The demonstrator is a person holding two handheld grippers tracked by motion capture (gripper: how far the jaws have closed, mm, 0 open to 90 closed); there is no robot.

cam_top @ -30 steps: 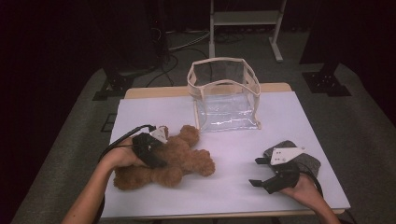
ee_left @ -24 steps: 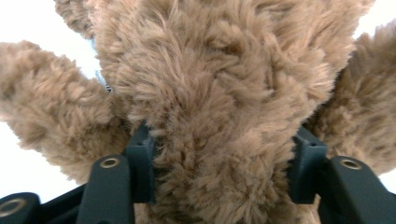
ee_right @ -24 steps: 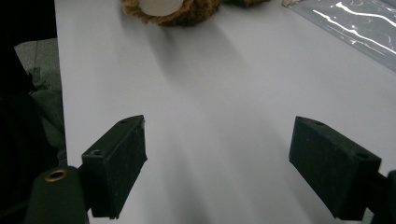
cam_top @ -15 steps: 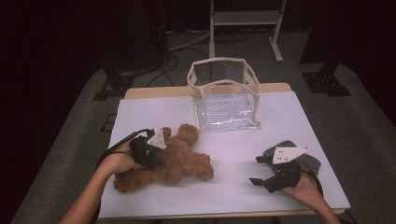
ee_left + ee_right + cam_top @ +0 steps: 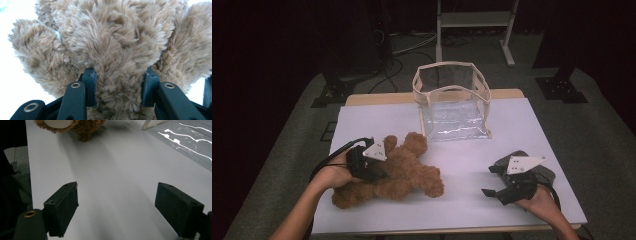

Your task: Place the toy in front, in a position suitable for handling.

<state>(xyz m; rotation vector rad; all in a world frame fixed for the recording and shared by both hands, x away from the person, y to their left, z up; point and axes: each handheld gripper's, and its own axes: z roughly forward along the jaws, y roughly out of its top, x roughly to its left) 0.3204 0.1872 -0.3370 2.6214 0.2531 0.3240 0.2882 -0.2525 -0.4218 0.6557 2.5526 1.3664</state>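
A brown plush teddy bear (image 5: 409,175) lies on the white table (image 5: 522,130) at the left. My left gripper (image 5: 381,172) is on the bear's middle. In the left gripper view, the left gripper (image 5: 120,87) has both pads pressed into the fur of the bear (image 5: 112,45); its jaws have just been closing on it. My right gripper (image 5: 489,181) rests at the front right, held by a hand. The right gripper (image 5: 117,207) stands open over bare table, and a leg of the bear (image 5: 85,128) shows far off.
A clear plastic bag with a beige rim (image 5: 452,97) stands open at the back middle of the table; the bag's flat clear side (image 5: 190,137) shows at upper right in the right gripper view. Dark floor, cables and stands surround the table.
The left gripper has closed into the bear's fur and risen a little with it; the bear has shifted slightly. The right gripper has kept still.
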